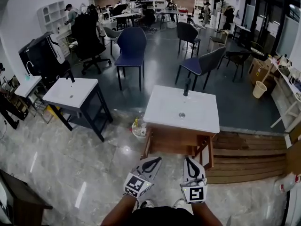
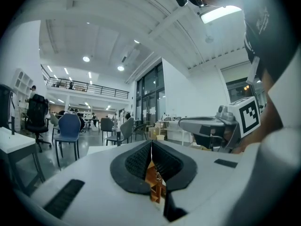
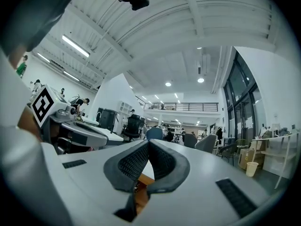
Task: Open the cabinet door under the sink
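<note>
1. At the lower centre of the head view, the left claw point(image 1: 152, 162) and the right claw point(image 1: 189, 161) sit side by side, each with its jaws pressed together on nothing.
2. Just above them in the frame stands the wooden cabinet point(image 1: 175, 143) under the white sink point(image 1: 164, 108), apart from both claws.
3. At centre left, a second sink point(image 1: 66, 92) rests on a black stand point(image 1: 96, 112).

Glossy marble floor point(image 1: 70, 173) (ceiling lights reflected), scattered blue chairs point(image 1: 130, 48) beyond.
</note>
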The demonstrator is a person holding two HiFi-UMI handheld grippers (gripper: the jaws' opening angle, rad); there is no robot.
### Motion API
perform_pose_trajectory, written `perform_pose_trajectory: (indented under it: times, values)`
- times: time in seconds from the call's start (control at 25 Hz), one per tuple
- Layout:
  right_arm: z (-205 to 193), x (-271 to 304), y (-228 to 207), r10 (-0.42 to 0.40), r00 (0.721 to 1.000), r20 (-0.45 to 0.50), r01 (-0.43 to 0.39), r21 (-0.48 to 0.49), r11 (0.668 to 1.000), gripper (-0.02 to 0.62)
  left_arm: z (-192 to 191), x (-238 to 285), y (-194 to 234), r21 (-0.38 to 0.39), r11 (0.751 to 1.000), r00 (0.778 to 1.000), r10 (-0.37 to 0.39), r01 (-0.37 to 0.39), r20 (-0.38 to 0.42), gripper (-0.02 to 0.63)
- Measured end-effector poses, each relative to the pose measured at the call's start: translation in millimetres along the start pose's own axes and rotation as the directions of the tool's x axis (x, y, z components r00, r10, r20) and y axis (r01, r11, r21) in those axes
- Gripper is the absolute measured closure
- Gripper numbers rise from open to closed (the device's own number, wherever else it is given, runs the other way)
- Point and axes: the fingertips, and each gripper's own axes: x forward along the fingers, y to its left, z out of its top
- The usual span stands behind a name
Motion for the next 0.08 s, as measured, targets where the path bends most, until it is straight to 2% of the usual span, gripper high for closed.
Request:
perform_pose_trajectory:
  times: [0.08]
  values:
    - [7.7, 9.7, 4.5, 0.005, 1.000, 0.001, -0.005, 0.007, 1.000, 0.572, 9.2, -0.4, 7.5, 0.012, 1.000, 1.000, -0.007, 0.007, -0.009, 0.583]
